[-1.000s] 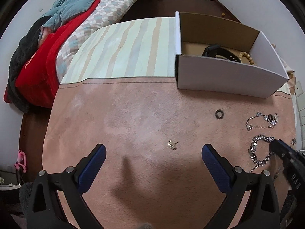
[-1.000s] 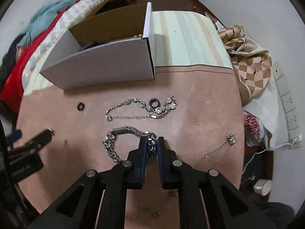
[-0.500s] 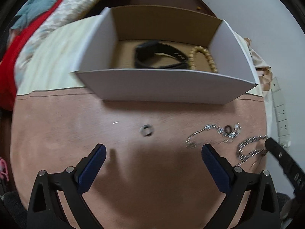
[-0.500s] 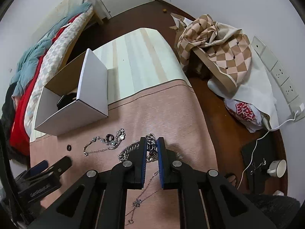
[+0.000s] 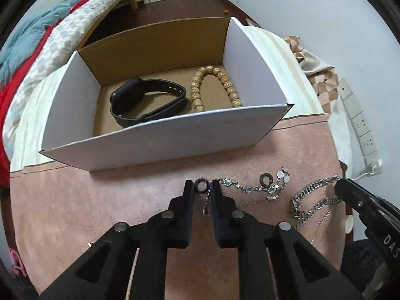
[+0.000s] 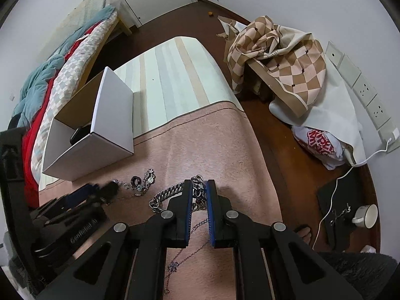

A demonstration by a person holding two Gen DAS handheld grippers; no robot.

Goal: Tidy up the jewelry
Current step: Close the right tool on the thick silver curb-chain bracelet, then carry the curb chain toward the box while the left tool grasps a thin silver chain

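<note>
My left gripper (image 5: 201, 185) is shut on a small dark ring (image 5: 200, 184) just above the pink mat, in front of the open white cardboard box (image 5: 160, 137). The box holds a black smartwatch (image 5: 147, 101) and a wooden bead bracelet (image 5: 215, 87). My right gripper (image 6: 199, 187) is shut on a chunky silver chain (image 6: 170, 195), also seen in the left wrist view (image 5: 312, 197), and holds it up off the mat. A charm bracelet with a dark ring (image 5: 265, 183) lies on the mat between the grippers.
A thin chain (image 6: 185, 252) lies on the mat under my right gripper. A bed with red and teal bedding (image 6: 50, 87) lies left. A checkered cloth (image 6: 280, 62), a bag, a wall power strip (image 6: 362, 92) and a cable are to the right, off the mat.
My left gripper moved right onto the small dark ring and closed on it. My right gripper kept the silver chain and shifted little.
</note>
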